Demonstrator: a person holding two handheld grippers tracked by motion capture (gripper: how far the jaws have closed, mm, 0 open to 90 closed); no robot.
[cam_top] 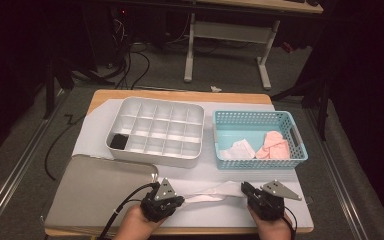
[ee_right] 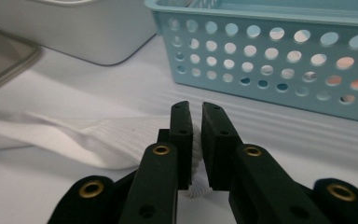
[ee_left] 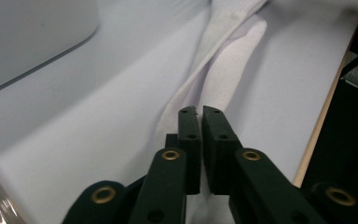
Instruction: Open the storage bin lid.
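- Sock point(cam_top: 215, 192), white, stretched between my two grippers, lying low over the table sheet point(cam_top: 240, 212).
- My left gripper point(cam_top: 179, 201) pinches one end of it, jaws nearly together.
- My right gripper point(cam_top: 244, 190) clamps the ribbed end.
- Ahead of the right gripper stands the blue basket point(cam_top: 260, 120); ahead of the left, the white divided tray point(cam_top: 155, 127).

Room dim, edges nearly black. Grey carpet floor point(cam_top: 230, 70) around the wooden desk point(cam_top: 180, 95), which carries a pale sheet point(cam_top: 260, 205). Far beyond the hand-held grippers stands a second table, white frame legs point(cam_top: 190, 47), wooden top point(cam_top: 260, 5). Black cables point(cam_top: 130, 65) lie on the floor at far left. Metal rails point(cam_top: 20, 165) run along both sides of the desk.
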